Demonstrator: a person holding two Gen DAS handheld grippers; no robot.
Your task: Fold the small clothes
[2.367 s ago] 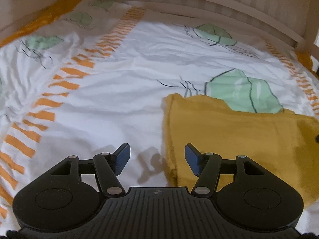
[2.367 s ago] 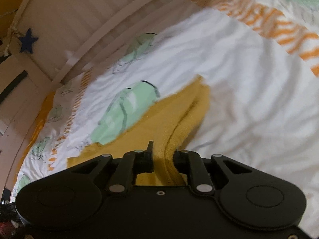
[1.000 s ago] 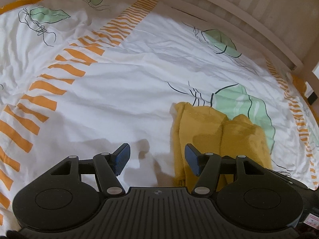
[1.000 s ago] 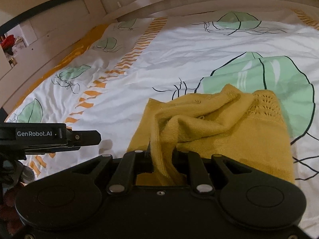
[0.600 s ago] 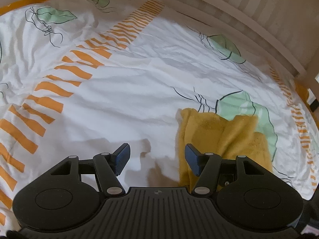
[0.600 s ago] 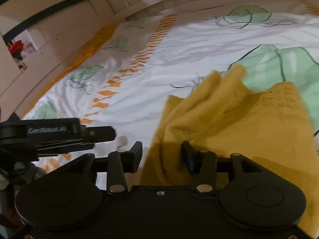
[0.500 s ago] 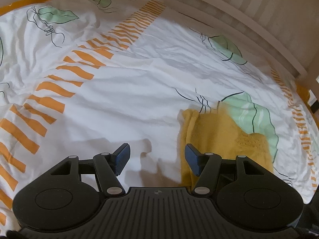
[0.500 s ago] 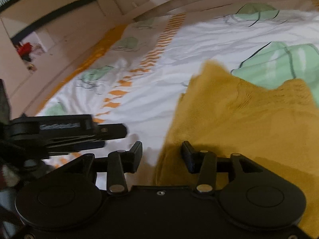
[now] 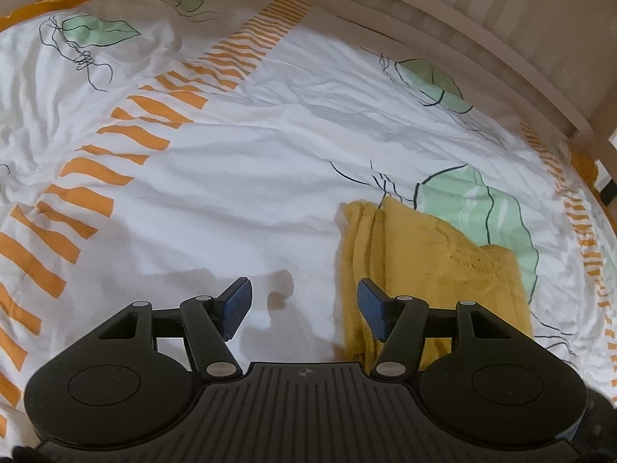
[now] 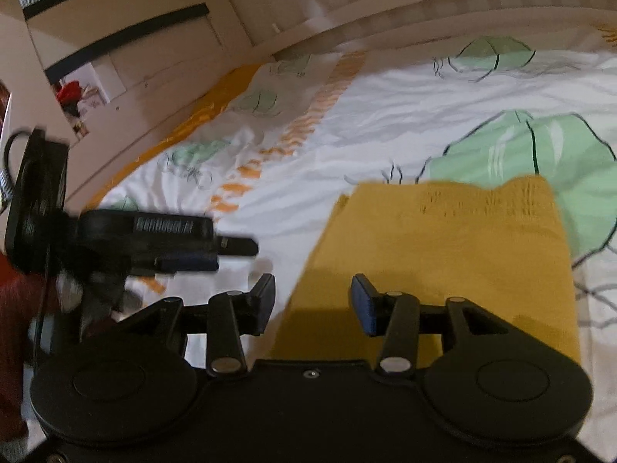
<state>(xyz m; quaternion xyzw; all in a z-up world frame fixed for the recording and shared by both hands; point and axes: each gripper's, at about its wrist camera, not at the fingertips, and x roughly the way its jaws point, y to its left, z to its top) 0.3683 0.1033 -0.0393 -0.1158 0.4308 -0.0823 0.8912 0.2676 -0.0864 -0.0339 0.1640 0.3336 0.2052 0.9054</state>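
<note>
Yellow knit garment (image 10: 443,254) is lying folded on the bed (image 9: 270,177) beside the green leaf print (image 9: 478,208), both the left tool (image 9: 304,305) and right tool (image 10: 312,303) gaping wide, gripping nothing; next grasp should be pinching every layer squarely.

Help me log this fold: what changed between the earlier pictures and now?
The right gripper, earlier shut on a bunched edge of the yellow knit garment, carried it across, opened and let go. The garment went from spread wide to a narrower folded rectangle lying flat on the leaf-print bedsheet. The left gripper stayed open and empty beside the garment's left edge.
</note>
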